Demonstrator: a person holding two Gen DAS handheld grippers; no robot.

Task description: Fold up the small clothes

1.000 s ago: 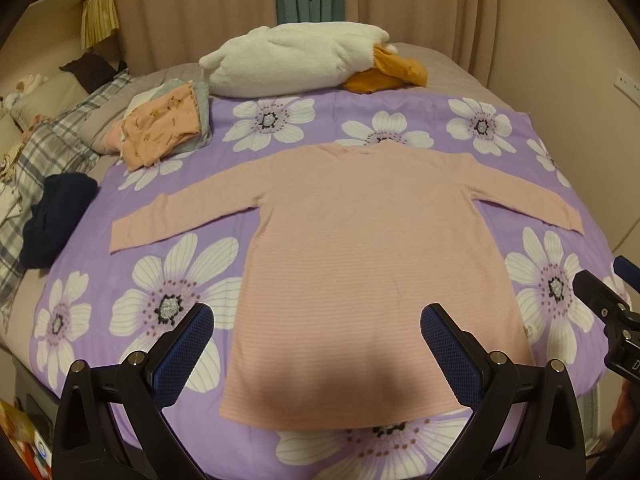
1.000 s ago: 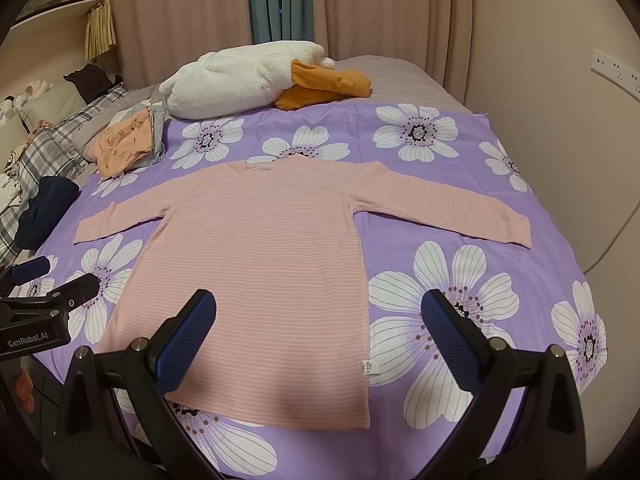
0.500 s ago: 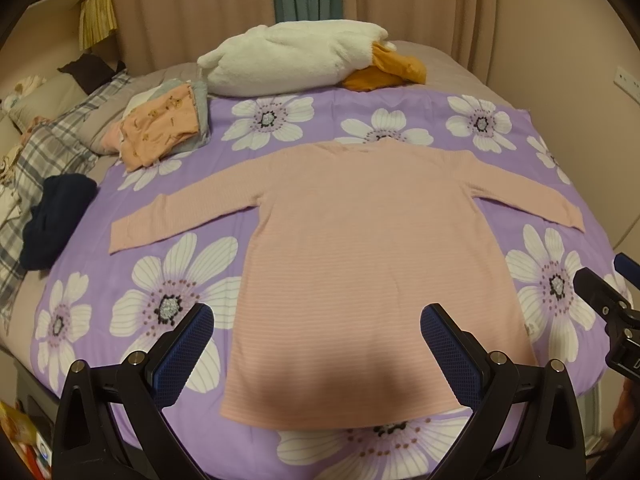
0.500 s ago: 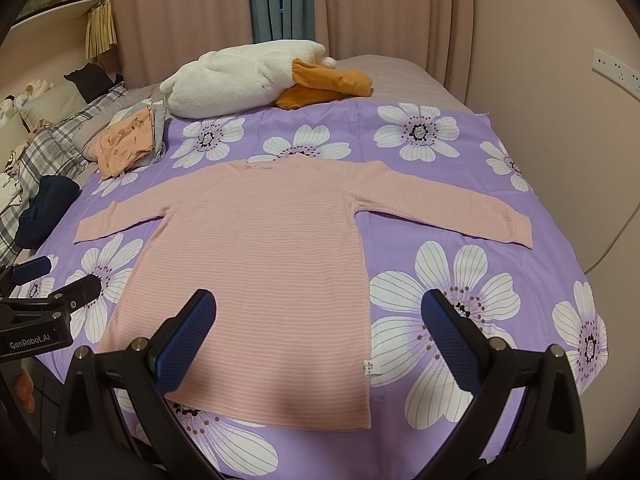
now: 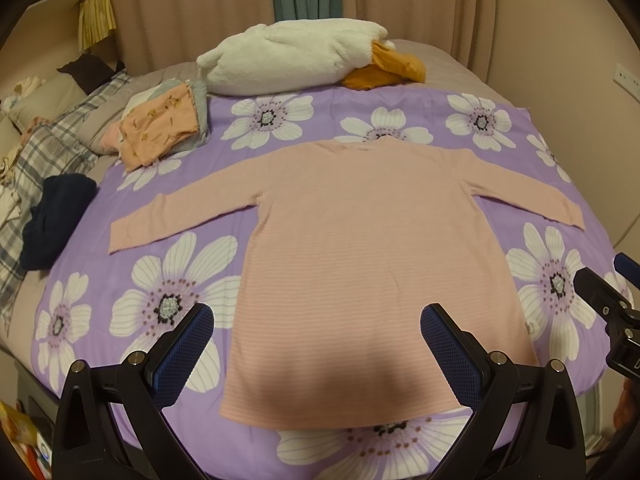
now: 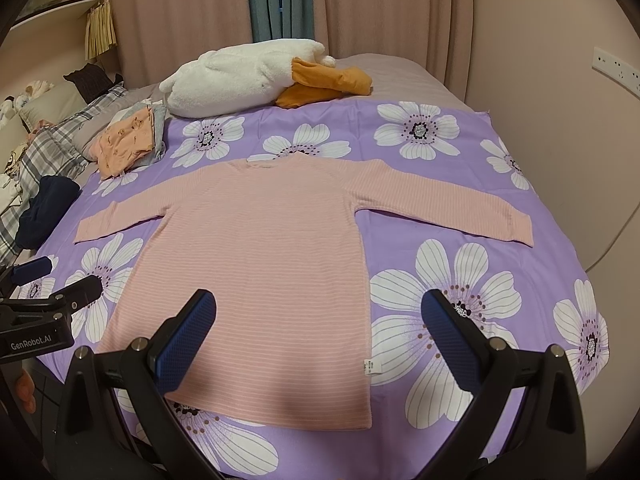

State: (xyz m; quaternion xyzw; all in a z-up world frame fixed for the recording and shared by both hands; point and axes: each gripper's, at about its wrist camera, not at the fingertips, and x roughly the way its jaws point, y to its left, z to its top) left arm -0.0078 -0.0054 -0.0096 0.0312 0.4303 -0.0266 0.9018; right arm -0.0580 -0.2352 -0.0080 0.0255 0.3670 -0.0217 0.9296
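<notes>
A pink striped long-sleeved shirt [image 5: 360,248] lies flat on the purple flowered sheet [image 5: 192,272], neck far, hem near, both sleeves spread out. It also shows in the right wrist view [image 6: 264,256]. My left gripper [image 5: 316,340] is open and empty, held above the hem. My right gripper [image 6: 320,320] is open and empty, above the hem's right side. Each gripper shows at the edge of the other's view: the right gripper [image 5: 604,292] and the left gripper [image 6: 52,284].
A stack of folded clothes [image 5: 164,128] lies at the far left. A white plush [image 5: 288,56] and an orange garment [image 5: 384,70] lie at the far end. A dark navy garment [image 5: 56,216] and plaid bedding [image 5: 48,152] lie left. A wall [image 6: 560,120] stands right.
Both grippers have barely shifted; the shirt lies as before.
</notes>
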